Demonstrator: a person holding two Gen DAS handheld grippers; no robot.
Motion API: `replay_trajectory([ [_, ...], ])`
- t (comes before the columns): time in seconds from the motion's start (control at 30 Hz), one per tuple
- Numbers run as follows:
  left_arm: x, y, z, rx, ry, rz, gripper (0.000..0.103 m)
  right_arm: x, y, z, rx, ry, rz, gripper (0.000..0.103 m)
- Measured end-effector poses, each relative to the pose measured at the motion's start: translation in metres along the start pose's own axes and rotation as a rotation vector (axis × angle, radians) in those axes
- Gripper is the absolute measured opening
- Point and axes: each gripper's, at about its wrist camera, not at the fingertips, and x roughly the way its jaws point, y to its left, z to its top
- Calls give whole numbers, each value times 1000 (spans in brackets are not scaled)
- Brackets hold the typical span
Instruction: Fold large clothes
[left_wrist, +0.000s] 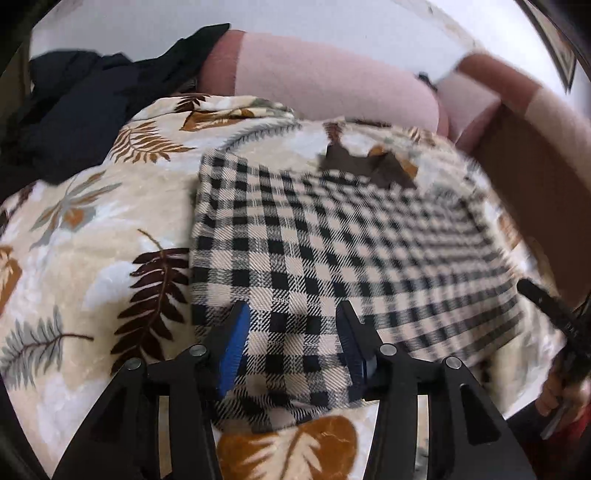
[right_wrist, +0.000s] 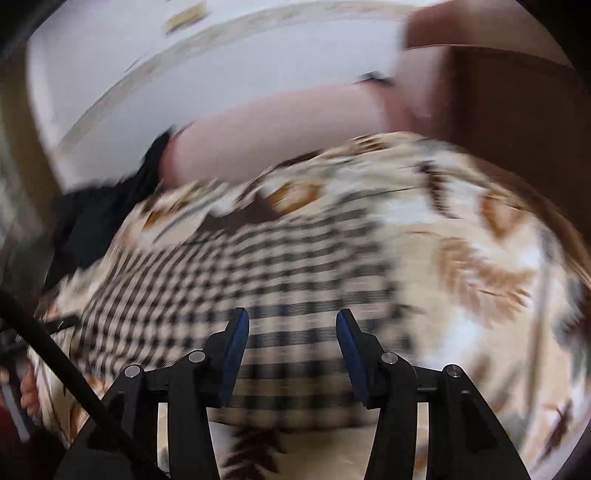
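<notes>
Left gripper: I see my left gripper (left_wrist: 291, 332) with its black arms and blue pads spread apart, hovering over the near edge of the cloth; nothing is pinched between the jaws.
Right gripper: my right gripper (right_wrist: 291, 339) also has its jaws spread, with only cloth showing in the gap below them and no pad pressing on it. This view is badly smeared.
Task garment: the black-and-cream checked woven garment (left_wrist: 332, 251) lies folded into a rough rectangle, flat on the blanket, directly under and ahead of both grippers (right_wrist: 258, 280).
Surface: a plush cream blanket printed with brown, rust and grey leaves (left_wrist: 92, 221) covers the bed under the garment and shows on all sides of it.
Behind the garment: a long pink fleece bolster (left_wrist: 325, 77) runs along the far edge of the blanket, below a white wall.
Far left: a heap of dark navy clothing (left_wrist: 74, 107) sits on the blanket's corner, well apart from the checked garment.
Right edge: fingers of a hand (left_wrist: 554, 395) around a black handle; I cannot tell more there.
</notes>
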Motion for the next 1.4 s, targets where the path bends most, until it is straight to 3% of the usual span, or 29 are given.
replay_trajectory([
  [0.1, 18, -3, -7, 38, 33, 56, 47, 29, 2, -8, 2, 98, 3, 53],
  [0.2, 29, 9, -13, 18, 64, 62, 47, 42, -14, -16, -1, 141, -83, 53],
  [0.3, 32, 23, -19, -1, 73, 84, 47, 40, -42, -18, 56, 136, -127, 50],
  [0.43, 33, 53, -24, -76, 90, 177, 47, 36, -95, -26, 191, 154, -284, 51],
  [0.5, 33, 71, -26, -133, 107, 171, 47, 31, -119, -27, 281, 159, -299, 50],
  [0.53, 31, 80, -27, -173, 106, 133, 47, 27, -130, -26, 329, 144, -281, 50],
  [0.73, 14, 84, -25, -194, 76, 158, 47, 5, -137, -21, 353, 78, -371, 52],
  [0.9, 0, 72, -19, -146, 3, 289, 47, -16, -107, -12, 254, -40, -399, 52],
  [1.0, -11, 68, -17, -149, -27, 266, 47, -18, -68, -9, 138, -80, -353, 52],
  [1.4, -6, 37, -15, -32, -37, 310, 48, 30, 84, -52, -325, 0, -171, 52],
])
